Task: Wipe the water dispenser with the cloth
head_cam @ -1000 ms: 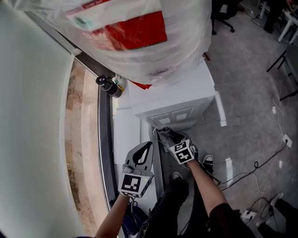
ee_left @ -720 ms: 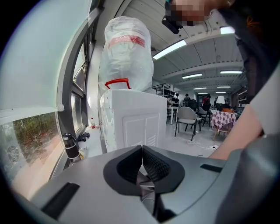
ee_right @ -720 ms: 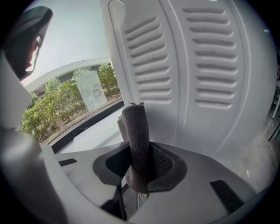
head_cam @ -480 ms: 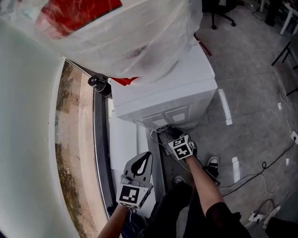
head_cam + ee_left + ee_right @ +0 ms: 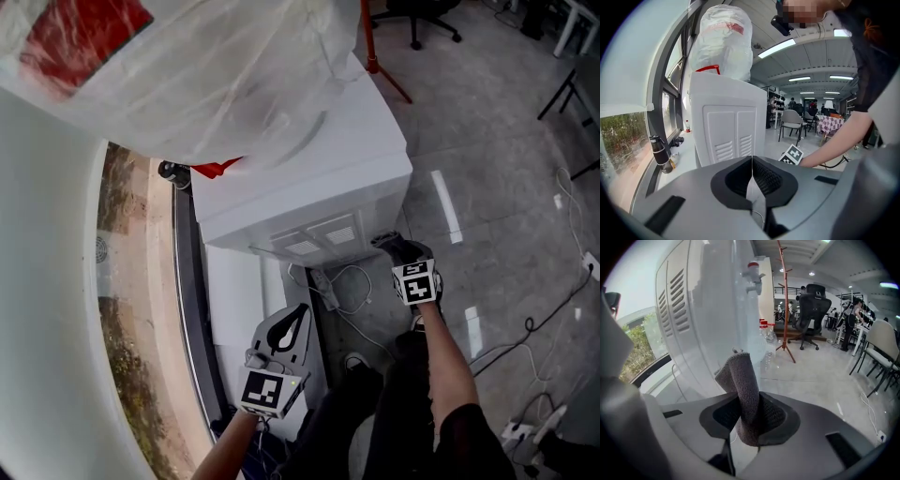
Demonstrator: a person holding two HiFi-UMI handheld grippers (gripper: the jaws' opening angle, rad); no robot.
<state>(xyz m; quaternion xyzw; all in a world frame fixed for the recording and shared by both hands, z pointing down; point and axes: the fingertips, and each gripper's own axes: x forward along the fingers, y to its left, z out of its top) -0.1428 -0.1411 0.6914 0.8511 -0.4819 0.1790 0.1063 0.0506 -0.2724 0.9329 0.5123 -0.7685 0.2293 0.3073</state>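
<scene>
A grey cloth [image 5: 740,390] is pinched in the right gripper [image 5: 746,416], rising at 12 o'clock from it, with the white water dispenser [image 5: 703,319] close by at 10 o'clock. The left gripper [image 5: 751,178] is seen closed.

No text or number can be read.

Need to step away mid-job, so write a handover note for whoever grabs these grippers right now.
Left gripper: jaws shut, empty, held low, facing the vented back panel of the water dispenser.
Right gripper: jaws shut on the grey cloth, next to the dispenser's side panel near the back corner; whether the cloth touches it is unclear.
Done: cloth gripped and at the dispenser. Which areas are already wiped cannot be told.
Left: wipe the panels with the cloth.
</scene>
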